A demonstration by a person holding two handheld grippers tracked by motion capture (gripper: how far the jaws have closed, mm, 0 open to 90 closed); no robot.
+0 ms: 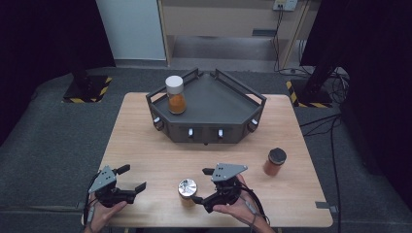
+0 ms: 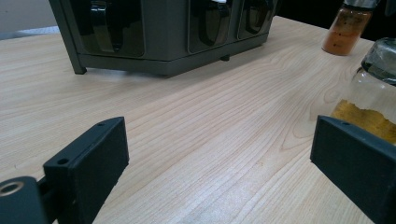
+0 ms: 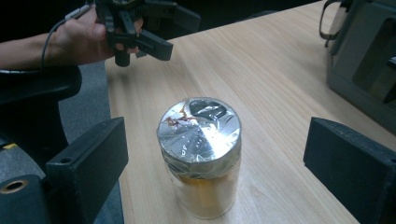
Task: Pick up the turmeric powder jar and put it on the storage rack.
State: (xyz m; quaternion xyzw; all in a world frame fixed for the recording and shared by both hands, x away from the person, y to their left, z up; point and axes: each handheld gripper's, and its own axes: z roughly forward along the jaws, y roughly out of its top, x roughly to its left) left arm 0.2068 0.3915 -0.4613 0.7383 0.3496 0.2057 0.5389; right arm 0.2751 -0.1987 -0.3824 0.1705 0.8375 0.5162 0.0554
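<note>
Nearest us, we hold the right gripper (image 1: 197, 185) low at the front edge of the tabletop (image 1: 145, 150), its jaws spread wide on either side of the foil-capped jar (image 3: 200, 156) without touching it, so the glass body is lined up for a squeeze. That jar stands upright near the front edge, between our two hands, with yellow powder in its lower part. Our left gripper (image 1: 132, 177) waits off to its side, jaws wide and empty, leaving the right one room to work. Farther back on the right stands a black-lidded spice jar (image 1: 275, 162), well apart. Beyond, at the far middle, the dark rack (image 1: 214, 104) already carries a white-capped jar (image 1: 175, 94) at its left corner; we judge the other jars belong there too.
</note>
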